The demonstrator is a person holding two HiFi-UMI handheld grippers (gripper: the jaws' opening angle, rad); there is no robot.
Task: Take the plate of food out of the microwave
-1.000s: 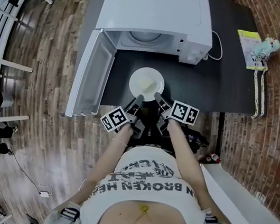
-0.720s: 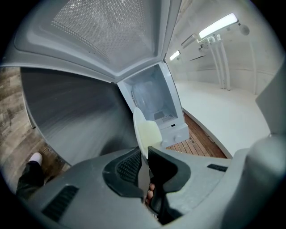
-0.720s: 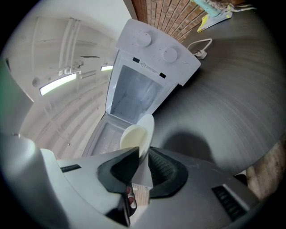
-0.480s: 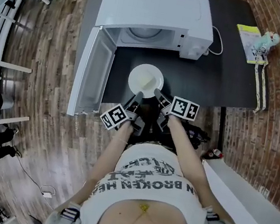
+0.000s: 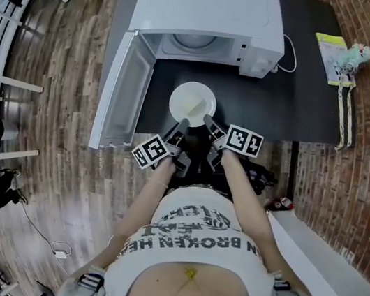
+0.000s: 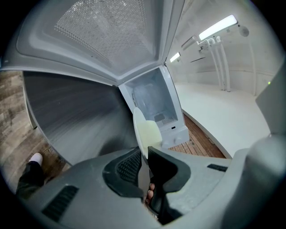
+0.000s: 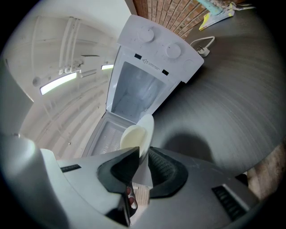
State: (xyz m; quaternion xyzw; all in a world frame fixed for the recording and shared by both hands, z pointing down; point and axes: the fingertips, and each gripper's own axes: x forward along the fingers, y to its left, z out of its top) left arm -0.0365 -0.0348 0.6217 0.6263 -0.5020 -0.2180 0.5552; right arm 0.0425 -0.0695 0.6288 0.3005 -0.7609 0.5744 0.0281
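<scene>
- Dark table (image 5: 305, 108), white microwave (image 5: 209, 13) on it, door (image 5: 119, 97) swung open on the left side.
- Plate (image 5: 193, 103) out of the cavity, over the table just in front of the opening (pale food (image 5: 190, 109) on it).
- Left gripper (image 5: 182, 123) clamped on near rim of plate.
- Right gripper (image 5: 209, 122) clamped on the same rim, just beside.

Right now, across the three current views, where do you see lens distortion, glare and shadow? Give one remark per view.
Head view: fisheye bows the floorboards and brickwork toward the edges. Left gripper view: black corners ring the picture, the ceiling light strip glares white. Right gripper view: the plate throws a soft shadow on the table.
</scene>
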